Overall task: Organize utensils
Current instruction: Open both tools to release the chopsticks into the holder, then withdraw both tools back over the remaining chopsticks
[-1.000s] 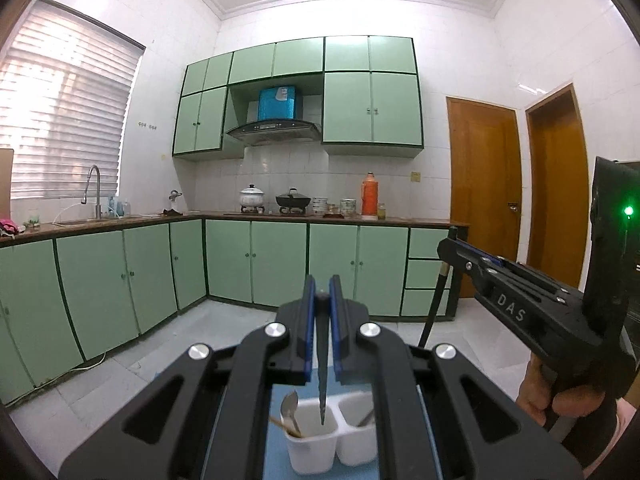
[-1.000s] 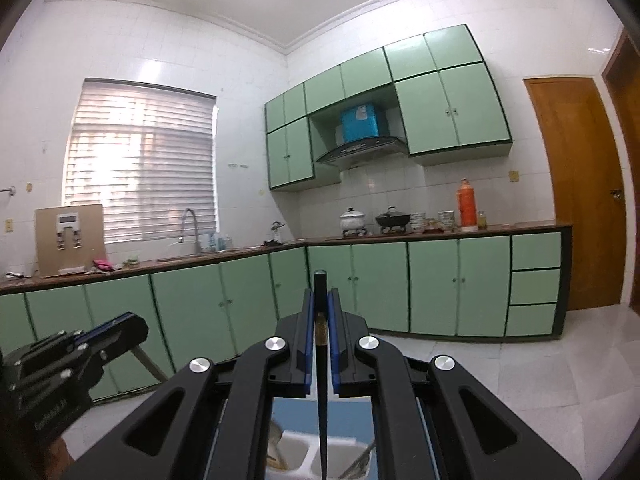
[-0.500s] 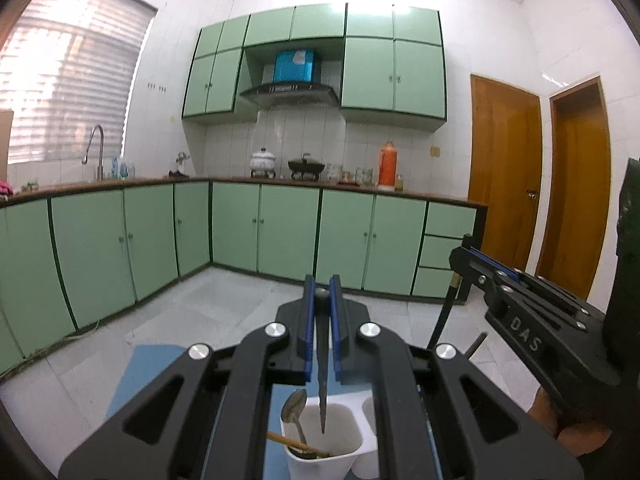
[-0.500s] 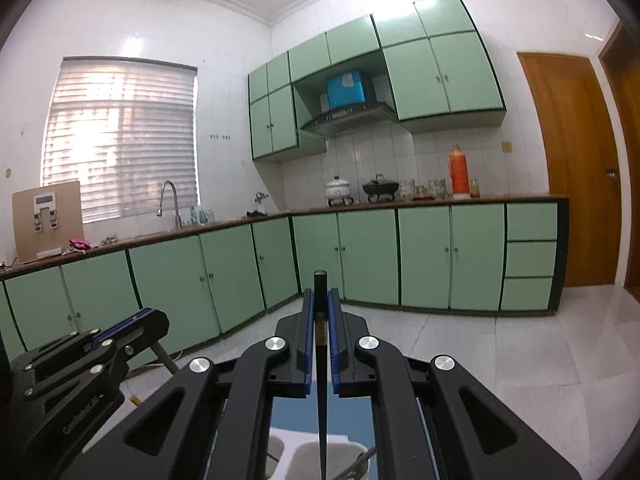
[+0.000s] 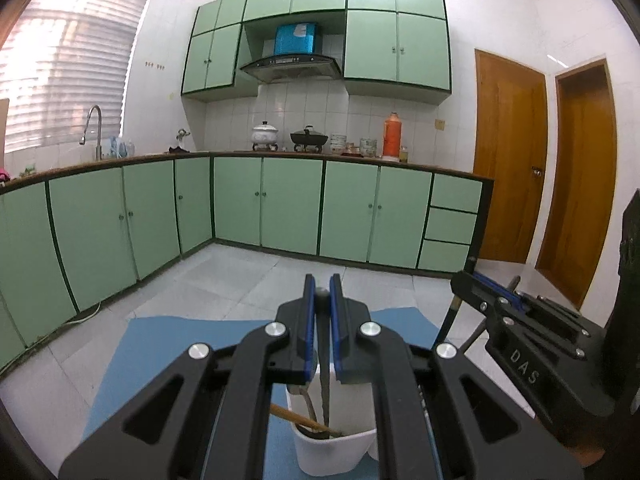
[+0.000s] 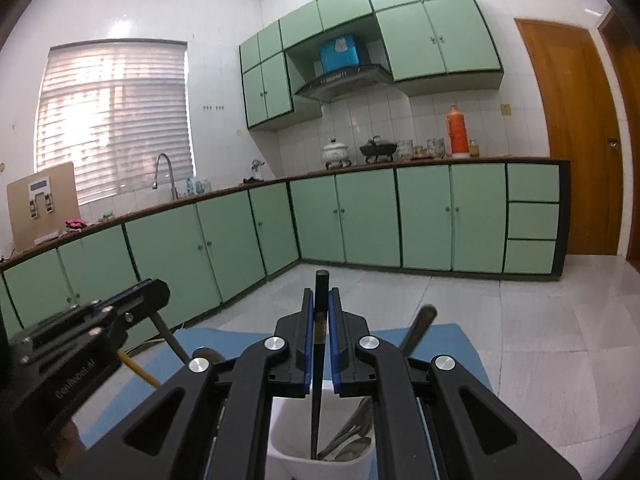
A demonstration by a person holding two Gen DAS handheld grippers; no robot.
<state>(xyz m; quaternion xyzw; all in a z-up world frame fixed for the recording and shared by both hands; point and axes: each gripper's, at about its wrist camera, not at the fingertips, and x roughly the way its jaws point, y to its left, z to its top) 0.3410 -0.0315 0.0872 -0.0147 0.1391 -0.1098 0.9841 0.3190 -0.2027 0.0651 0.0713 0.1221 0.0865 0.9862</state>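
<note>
Utensil holder (image 5: 334,446), white, on blue mat (image 5: 160,360). Left hand-held gripper (image 5: 322,332) above holder, clamped on a dark slim utensil (image 5: 325,392) whose tip hangs inside a compartment with a wooden stick (image 5: 296,420). Right hand-held gripper (image 6: 319,340) above holder too, clamped on a black chopstick (image 6: 316,400), its tip down in a compartment beside metal spoons (image 6: 352,440).

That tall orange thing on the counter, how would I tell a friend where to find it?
Look along the brown countertop under the green wall cabinets, right of the stove hood. Past the white pot and the black wok stands the orange flask. It is the tallest, brightest thing there, just left of the wooden door.
</note>
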